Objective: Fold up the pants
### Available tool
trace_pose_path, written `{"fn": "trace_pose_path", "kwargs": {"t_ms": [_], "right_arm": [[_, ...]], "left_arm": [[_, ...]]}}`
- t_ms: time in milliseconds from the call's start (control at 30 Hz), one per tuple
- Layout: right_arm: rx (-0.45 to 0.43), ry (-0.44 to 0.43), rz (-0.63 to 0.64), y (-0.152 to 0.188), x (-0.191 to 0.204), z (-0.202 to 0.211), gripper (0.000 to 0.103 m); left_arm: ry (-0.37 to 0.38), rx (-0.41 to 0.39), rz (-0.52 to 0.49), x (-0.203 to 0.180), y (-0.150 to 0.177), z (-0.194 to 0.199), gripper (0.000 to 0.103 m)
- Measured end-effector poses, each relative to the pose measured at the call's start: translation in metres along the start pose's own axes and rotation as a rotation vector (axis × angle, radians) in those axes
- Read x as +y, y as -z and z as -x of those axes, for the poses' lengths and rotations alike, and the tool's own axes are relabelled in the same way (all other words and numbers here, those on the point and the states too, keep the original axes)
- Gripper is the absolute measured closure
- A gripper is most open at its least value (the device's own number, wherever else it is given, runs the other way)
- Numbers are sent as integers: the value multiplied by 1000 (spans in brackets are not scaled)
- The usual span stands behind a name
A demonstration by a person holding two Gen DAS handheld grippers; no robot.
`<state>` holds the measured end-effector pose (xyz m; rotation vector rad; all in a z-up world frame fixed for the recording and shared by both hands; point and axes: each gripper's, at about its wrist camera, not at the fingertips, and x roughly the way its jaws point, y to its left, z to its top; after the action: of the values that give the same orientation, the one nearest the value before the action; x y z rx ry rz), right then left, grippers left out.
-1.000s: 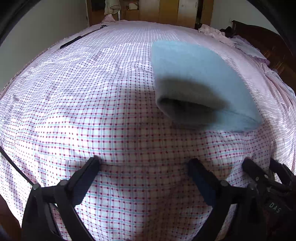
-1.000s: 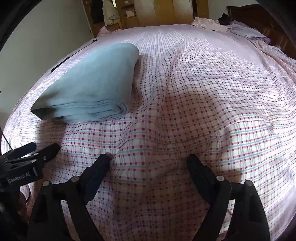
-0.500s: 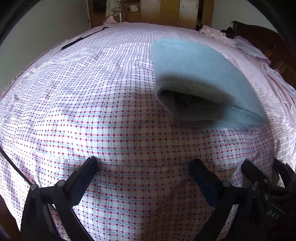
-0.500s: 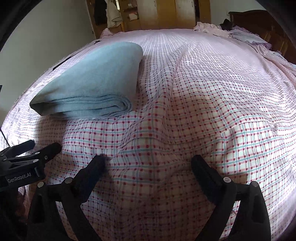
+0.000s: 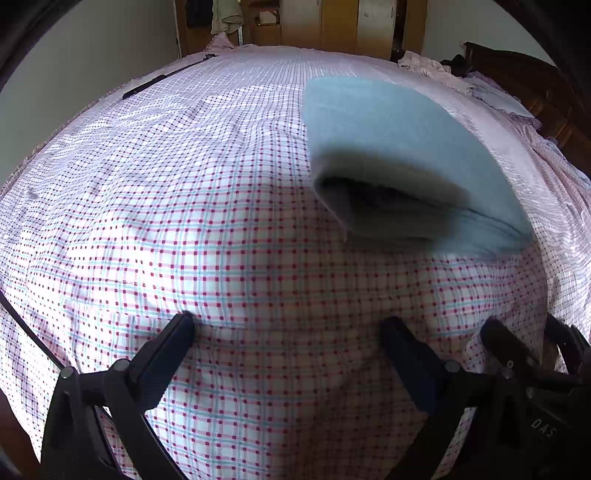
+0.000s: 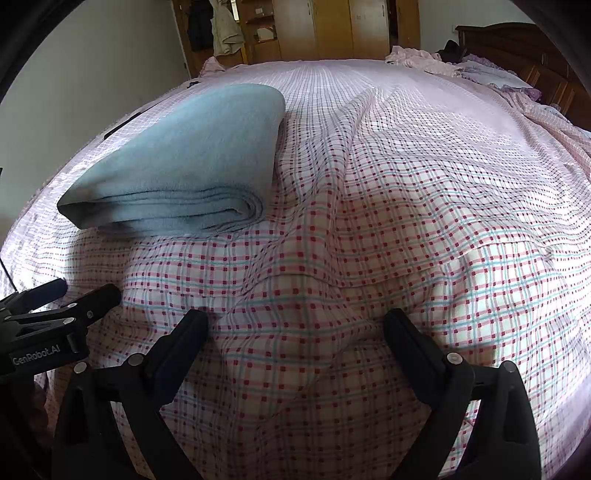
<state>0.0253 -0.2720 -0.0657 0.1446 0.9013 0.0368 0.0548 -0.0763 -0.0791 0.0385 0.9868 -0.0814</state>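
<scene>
The left gripper (image 5: 286,325) hangs wide open over the checked sheet (image 5: 184,221), holding nothing. The folded blue pants (image 5: 388,147) lie ahead between the grippers, apart from both. The right gripper (image 6: 297,321), its jaws just opened wider, gapes empty above a sheet ridge.

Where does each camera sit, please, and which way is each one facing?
Left wrist: on the left gripper, angled down over the checked bedsheet; its open fingers and the right gripper show.
Right wrist: on the right gripper, angled down at the same sheet; its open fingers and the left gripper show.
Shared: the folded blue pants, wardrobe and headboard.
</scene>
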Motion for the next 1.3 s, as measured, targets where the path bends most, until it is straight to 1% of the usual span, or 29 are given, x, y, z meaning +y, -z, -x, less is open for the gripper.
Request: {"fn": "trace_pose_path", "kwargs": {"t_ms": [500,1300], "right_arm": [[0,1,1,0,0,0,10],[-1,1,1,1,-1,0,10]], "left_arm": [[-5,13,-1,-7,-3,2,0],[-3,15,-3,-6,-5,3,0]]}}
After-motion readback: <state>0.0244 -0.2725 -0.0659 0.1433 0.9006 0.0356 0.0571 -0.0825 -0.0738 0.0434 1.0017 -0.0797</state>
